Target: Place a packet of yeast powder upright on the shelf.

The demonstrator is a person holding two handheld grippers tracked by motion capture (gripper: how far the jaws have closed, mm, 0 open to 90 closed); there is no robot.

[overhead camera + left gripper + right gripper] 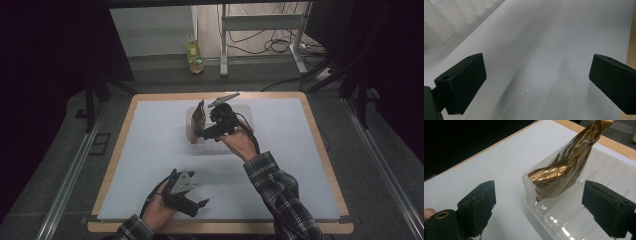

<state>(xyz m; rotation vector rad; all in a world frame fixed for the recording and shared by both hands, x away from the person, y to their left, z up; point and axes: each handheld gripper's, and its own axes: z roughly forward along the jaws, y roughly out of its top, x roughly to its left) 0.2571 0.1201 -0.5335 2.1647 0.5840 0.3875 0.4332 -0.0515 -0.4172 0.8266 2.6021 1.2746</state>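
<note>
High view inventory: gold pouch set in clear tray, both grippers empty

Item 1, nearest edge. Left gripper (200, 204), held in the person's left hand (159, 212) low over the front of the white table mat (150, 150). Jaws spread wide, nothing between them; the left gripper view confirms bare mat under the gap and a corner of the clear plastic tray (439, 22) at upper left. Idle, well apart from the work.

Item 2, middle. Right gripper (198, 132), carried by the right hand (242, 142) on a plaid sleeve (280, 190), reaching toward the tray. Jaws stand wide and grip nothing. In the right gripper view the pouch sits beyond and between the two black pads (477, 207), clear of both.

Item 3, centre of mat. Clear plastic tray (247, 112), ribbed floor, shallow walls. Gold foil pouch (199, 116) stands in its left end, leaning, crimped top upward; the lower end seems to rest against the tray wall, though glare makes the exact contact hard to read.

Item 4, beyond the table. Yellowish bottle (194, 57) on the floor, a metal frame (260, 22) and loose cables (270, 45).

Status, as judged: placing looks done, pouch in tray and released. Remaining: draw the right gripper back; possibly settle the leaning pouch flat
</note>
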